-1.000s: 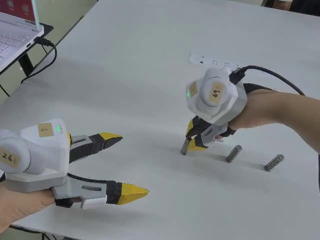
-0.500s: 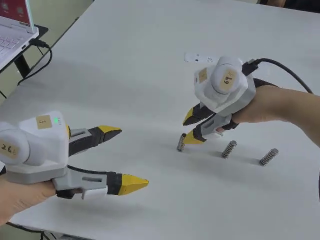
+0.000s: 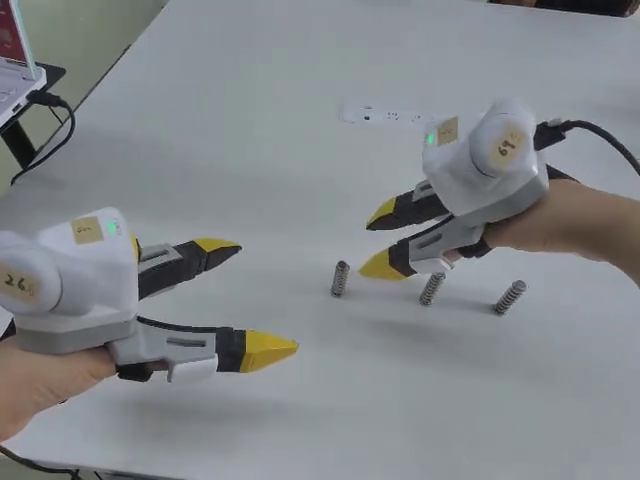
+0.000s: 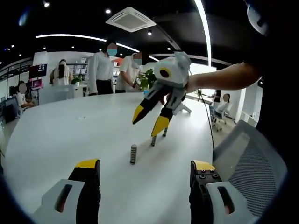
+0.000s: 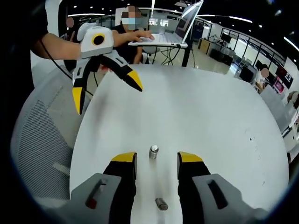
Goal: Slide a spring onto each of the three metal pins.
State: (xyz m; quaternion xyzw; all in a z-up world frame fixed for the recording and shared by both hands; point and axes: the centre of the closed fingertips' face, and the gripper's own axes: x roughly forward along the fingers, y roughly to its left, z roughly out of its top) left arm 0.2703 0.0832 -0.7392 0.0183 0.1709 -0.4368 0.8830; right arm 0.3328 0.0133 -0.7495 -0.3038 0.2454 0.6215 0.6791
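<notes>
Three small metal springs stand in a row on the white table (image 3: 250,120): a left spring (image 3: 340,279), a middle spring (image 3: 431,289) and a right spring (image 3: 510,297). My right gripper (image 3: 372,241) hovers open just above and between the left and middle springs and holds nothing. In the right gripper view the left spring (image 5: 153,151) stands just ahead of the open right gripper (image 5: 156,157), and another spring (image 5: 161,204) lies below the jaws. My left gripper (image 3: 255,297) is open and empty at the near left. It faces the springs (image 4: 133,153).
A white power strip (image 3: 380,114) lies on the table beyond the springs. A laptop (image 5: 184,23) sits on a stand off the table's far left edge, with a black cable (image 3: 50,125) hanging there. Several people stand in the background.
My right gripper was shut on the tilted left spring; it has opened, let go and lifted back to the right. That spring now stands upright. The left gripper has barely moved.
</notes>
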